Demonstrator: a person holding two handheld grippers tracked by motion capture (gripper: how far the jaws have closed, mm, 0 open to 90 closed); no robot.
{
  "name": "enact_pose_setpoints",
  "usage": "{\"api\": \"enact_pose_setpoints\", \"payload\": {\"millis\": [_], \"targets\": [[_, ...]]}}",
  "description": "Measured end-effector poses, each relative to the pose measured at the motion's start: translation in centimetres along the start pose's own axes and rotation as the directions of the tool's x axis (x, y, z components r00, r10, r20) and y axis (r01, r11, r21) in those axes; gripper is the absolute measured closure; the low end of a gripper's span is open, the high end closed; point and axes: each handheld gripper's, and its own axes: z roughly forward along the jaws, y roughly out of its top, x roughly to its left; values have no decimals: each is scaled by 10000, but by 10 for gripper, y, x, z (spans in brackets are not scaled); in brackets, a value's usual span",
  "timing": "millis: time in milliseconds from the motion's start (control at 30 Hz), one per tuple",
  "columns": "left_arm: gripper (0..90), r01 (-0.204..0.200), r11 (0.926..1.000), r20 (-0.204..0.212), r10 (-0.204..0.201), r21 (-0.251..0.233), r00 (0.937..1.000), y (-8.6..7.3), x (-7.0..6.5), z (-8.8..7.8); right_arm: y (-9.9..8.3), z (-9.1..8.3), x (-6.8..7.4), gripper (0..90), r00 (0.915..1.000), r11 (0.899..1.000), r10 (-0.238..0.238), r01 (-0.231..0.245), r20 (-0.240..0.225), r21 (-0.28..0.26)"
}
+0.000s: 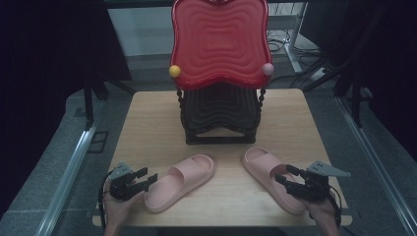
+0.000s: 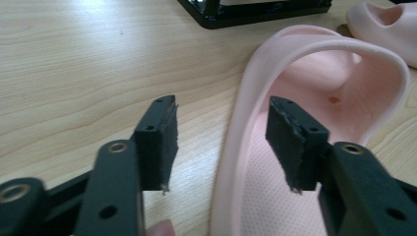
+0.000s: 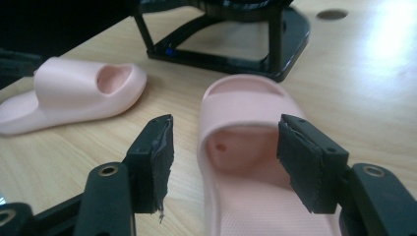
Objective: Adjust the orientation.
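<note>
Two slippers: pink, low centre of frame
Left slipper (image 1: 179,183): lower left
Right slipper (image 1: 273,177): lower right
Left gripper (image 1: 147,178): agape, straddling left slipper's rim
Right gripper (image 1: 285,176): agape over right slipper's heel
Rack (image 1: 220,123): upper centre

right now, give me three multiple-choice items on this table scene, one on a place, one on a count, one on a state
1. Where is the black rack with the red tray?
A. at the table's far side, behind the slippers
B. between the two claws
C. on the floor

2. How many pink slippers lie on the table?
A. one
B. two
C. three

3. How does the left claw stand?
A. shut on the tray
B. shut, holding nothing
C. open, astride the left slipper's side wall

Answers:
1 A, the rack stands beyond both slippers.
2 B, the left slipper and the right slipper.
3 C, in the left gripper view the pads stand clear of the rim.
</note>
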Motion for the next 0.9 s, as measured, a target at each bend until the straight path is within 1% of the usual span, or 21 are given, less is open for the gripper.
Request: {"api": "enact_pose_setpoints", "payload": {"millis": [67, 133, 233, 267, 333, 367, 400, 433, 467, 500, 533, 567, 633, 667, 700, 733, 767, 800, 833, 867, 900], "targets": [[509, -9, 10000, 27, 10, -14, 10000, 0, 1, -2, -1, 3, 1, 390, 9999, 10000, 61, -61, -148, 37], [560, -40, 10000, 31, 40, -36, 10000, -1, 1, -3, 0, 3, 3, 389, 9997, 10000, 19, -19, -228, 0], [654, -34, 9999, 60, 35, -96, 10000, -1, 2, -5, 1, 2, 5, 389, 9997, 10000, 42, -44, -247, -73], [701, -129, 9999, 38, 130, -56, 9999, 1, 2, -4, 1, 1, 6, 388, 9996, 9999, 95, -97, -284, -78], [772, -288, 9996, -146, 289, 81, 9995, 3, 3, -2, 1, 0, 7, 386, 9996, 9999, 93, -95, -279, -71], [807, -288, 9996, -146, 289, 81, 9995, 3, 3, -2, 1, 0, 7, 386, 9996, 9999, 93, -95, -279, -71], [838, -524, 9981, -282, 533, 317, 9982, 7, 5, 3, 2, -2, 8, 386, 9989, 9996, 211, -219, -410, -180], [858, -524, 9981, -282, 533, 317, 9982, 7, 5, 3, 2, -2, 8, 386, 9989, 9996, 211, -219, -410, -180], [879, -691, 9955, -457, 721, 649, 9964, 10, 7, 10, 3, -3, 9, 386, 9986, 9993, 287, -298, -435, -244], [889, -762, 9936, -552, 810, 831, 9952, 11, 8, 14, 3, -3, 9, 386, 9987, 9993, 285, -295, -411, -239], [893, -762, 9936, -552, 810, 831, 9952, 11, 8, 14, 4, -4, 10, 386, 9990, 9993, 261, -271, -354, -262], [896, -807, 9890, -598, 886, 1243, 9943, 9, 11, 22, 4, -4, 11, 386, 9991, 9992, 250, -260, -347, -287], [898, -910, 9823, -635, 1025, 1638, 9927, 7, 11, 26, 5, -5, 12, 386, 9993, 9994, 146, -156, -330, -296], [898, -988, 9798, -505, 1091, 1737, 9928, 7, 10, 27, 5, -5, 13, 386, 9994, 9993, 145, -155, -300, -332], [899, -964, 9783, -416, 1057, 1835, 9935, 6, 8, 27, 6, -5, 14, 386, 9995, 9993, 137, -148, -295, -346], [899, -964, 9783, -416, 1057, 1835, 9935, 6, 8, 27, 6, -5, 14, 386, 9995, 9993, 137, -148, -295, -346], [899, -1025, 9749, -294, 1105, 1978, 9934, 6, 7, 28, 6, -5, 14, 386, 9995, 9993, 129, -139, -291, -341], [898, -1159, 9694, -165, 1224, 2165, 9923, 4, 3, 28, 6, -4, 16, 386, 9996, 9995, 68, -77, -287, -297], [899, -1243, 9669, -72, 1291, 2229, 9916, 4, 0, 28, 6, -4, 16, 386, 9995, 9996, 62, -70, -304, -280], [898, -1243, 9669, -72, 1291, 2229, 9916, 4, 0, 28, 5, -4, 17, 386, 9994, 9996, 72, -80, -329, -258], [898, -1364, 9637, -80, 1420, 2293, 9898, 2, -6, 28, 5, -4, 17, 386, 9994, 9996, 56, -65, -343, -268]]}}
